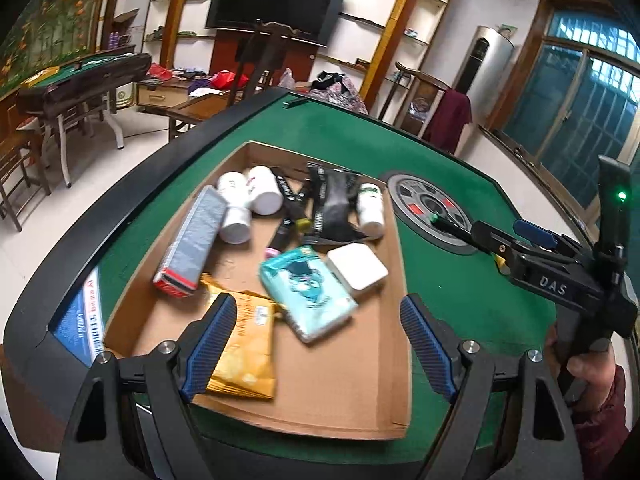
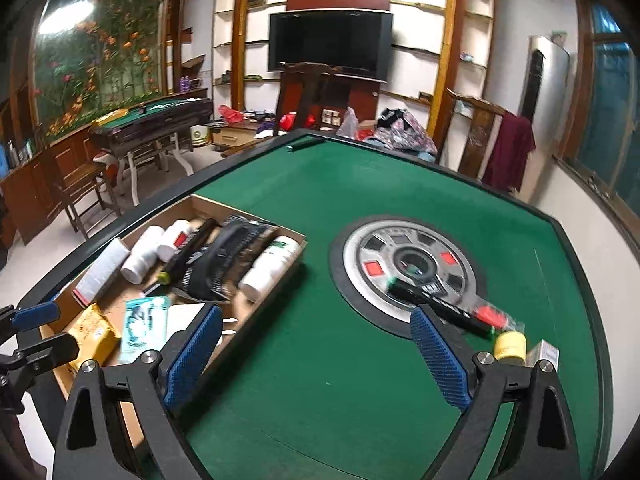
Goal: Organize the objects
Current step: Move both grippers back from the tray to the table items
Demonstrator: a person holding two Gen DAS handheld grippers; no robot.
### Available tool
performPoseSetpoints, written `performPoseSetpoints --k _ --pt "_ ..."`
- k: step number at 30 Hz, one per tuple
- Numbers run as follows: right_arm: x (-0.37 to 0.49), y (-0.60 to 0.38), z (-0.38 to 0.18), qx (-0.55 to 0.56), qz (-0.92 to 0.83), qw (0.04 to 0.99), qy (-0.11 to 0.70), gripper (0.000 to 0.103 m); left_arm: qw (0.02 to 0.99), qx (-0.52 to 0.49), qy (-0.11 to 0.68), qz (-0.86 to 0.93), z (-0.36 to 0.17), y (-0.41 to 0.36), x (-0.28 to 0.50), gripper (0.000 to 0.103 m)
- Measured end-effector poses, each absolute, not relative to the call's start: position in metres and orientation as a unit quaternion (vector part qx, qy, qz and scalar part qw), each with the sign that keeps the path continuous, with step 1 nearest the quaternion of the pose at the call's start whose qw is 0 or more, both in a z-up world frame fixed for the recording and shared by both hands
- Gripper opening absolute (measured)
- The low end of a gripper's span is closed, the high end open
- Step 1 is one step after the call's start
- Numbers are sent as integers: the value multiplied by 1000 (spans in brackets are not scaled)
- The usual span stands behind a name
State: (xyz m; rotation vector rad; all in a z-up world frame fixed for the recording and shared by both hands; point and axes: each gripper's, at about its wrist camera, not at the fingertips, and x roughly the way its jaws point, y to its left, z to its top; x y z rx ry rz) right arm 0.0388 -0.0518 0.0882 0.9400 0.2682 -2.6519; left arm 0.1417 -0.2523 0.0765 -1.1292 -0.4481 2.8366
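Right wrist view: black marker [image 2: 436,306] lies on the desk [image 2: 300,360] just beside my spread, empty right claw [image 2: 316,354], outside the cardboard tray [image 2: 298,240]. Risk: it rolls on a shallow pinch. Left claw [image 1: 316,342] hovers spread over the tray.

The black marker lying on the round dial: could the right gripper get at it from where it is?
Probably yes: the right gripper is open, and the black marker lies uncovered just beyond its right finger.
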Motion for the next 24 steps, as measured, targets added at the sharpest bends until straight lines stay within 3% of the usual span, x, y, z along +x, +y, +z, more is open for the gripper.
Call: performPoseSetpoints --k 7,17,22,24 --pt "23 -2 76 353 -924 137 51 97 54 -377 -126 916 78 -223 135 83" --pt "-68 141 68 413 -894 117 -127 98 121 -386 -90 910 78 -174 128 83" --pt "-107 164 28 487 -830 154 -224 98 130 -396 -84 905 73 -164 124 83" --pt "-99 156 31 478 -835 169 -213 99 131 -398 -83 904 72 -164 123 83"
